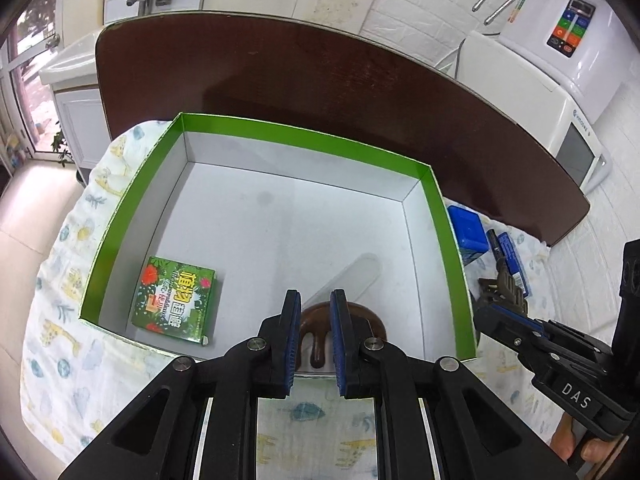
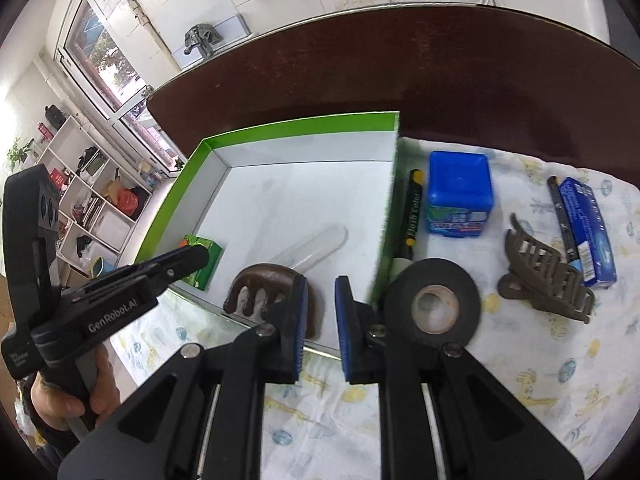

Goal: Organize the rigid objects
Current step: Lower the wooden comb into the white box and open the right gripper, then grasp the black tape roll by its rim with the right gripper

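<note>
A green-rimmed white box (image 1: pixel 304 142) (image 2: pixel 296 126) sits on a patterned cloth. Inside lie a green card pack (image 1: pixel 174 300) (image 2: pixel 204 256), a clear tube (image 1: pixel 348 280) (image 2: pixel 312 246) and a brown wooden comb (image 1: pixel 316 344) (image 2: pixel 256 286). My left gripper (image 1: pixel 315 320) is open and empty, just above the comb at the box's near wall. My right gripper (image 2: pixel 320 304) is open and empty over the box's near right corner. Outside the box lie a black tape roll (image 2: pixel 434 306), a marker (image 2: pixel 410 216), a blue box (image 2: pixel 460 196), a brown hair claw (image 2: pixel 548 276) and a blue packet (image 2: pixel 586 230).
The cloth (image 1: pixel 80 360) covers the near part of a dark brown table (image 1: pixel 320 80). White appliances (image 1: pixel 552 80) stand at the right wall. The right gripper body (image 1: pixel 560 352) shows in the left wrist view; the left gripper body (image 2: pixel 100 300) shows in the right wrist view.
</note>
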Motion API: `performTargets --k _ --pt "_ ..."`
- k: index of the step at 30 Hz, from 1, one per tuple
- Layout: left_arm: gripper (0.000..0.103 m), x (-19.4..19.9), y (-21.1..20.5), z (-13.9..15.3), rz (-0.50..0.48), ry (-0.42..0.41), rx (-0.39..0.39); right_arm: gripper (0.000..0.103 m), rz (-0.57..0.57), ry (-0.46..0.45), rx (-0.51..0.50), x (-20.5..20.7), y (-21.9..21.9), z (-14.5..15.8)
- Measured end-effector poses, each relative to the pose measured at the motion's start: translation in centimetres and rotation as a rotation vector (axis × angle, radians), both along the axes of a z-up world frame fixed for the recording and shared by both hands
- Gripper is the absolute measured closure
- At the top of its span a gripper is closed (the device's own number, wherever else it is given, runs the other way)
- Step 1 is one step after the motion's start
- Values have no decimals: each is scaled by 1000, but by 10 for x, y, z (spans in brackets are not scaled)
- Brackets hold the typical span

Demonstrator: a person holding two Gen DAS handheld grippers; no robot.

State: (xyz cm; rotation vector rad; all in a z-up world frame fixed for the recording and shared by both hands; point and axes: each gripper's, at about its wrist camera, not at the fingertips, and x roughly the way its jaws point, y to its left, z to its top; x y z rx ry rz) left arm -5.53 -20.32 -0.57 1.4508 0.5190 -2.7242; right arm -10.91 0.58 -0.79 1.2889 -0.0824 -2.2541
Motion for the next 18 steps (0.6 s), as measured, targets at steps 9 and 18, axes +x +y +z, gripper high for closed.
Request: performTargets --k 9,18 --pt "90 -7 73 11 -187 5 -12 88 -221 -88 54 -11 83 -26" --pt "90 -10 92 6 -196 -20 -53 63 -220 -179 13 -30 75 -52"
